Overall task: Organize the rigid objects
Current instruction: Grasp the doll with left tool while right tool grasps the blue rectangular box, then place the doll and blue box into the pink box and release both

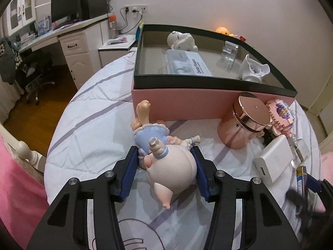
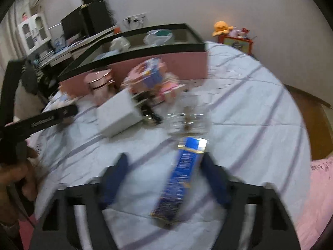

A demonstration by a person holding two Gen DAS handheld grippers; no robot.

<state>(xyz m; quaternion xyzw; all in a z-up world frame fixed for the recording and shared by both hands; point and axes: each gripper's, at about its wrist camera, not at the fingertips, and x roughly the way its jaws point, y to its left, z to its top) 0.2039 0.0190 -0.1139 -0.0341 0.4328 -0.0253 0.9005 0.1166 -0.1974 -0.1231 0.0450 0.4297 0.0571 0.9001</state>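
1. White quilted bedding [image 1: 87,129] is lying under both claws
2. Left gripper [image 1: 165,156] is clamping a pink doll figurine [image 1: 166,162] lying on the quilt, pads pressing both sides
3. Right gripper [image 2: 164,164] is standing part open around a blue box [image 2: 179,179]; the blur hides any contact
4. Beyond, a rose-gold jar [image 1: 245,118] is sitting against the pink storage box [image 1: 187,102]

Pink box [image 1: 187,106] and copper jar [image 1: 245,120] block ahead; left bedsheet [image 1: 87,129] open.

black gripper [image 1: 165,158], blue ribbed pads [image 1: 130,173], silver screws
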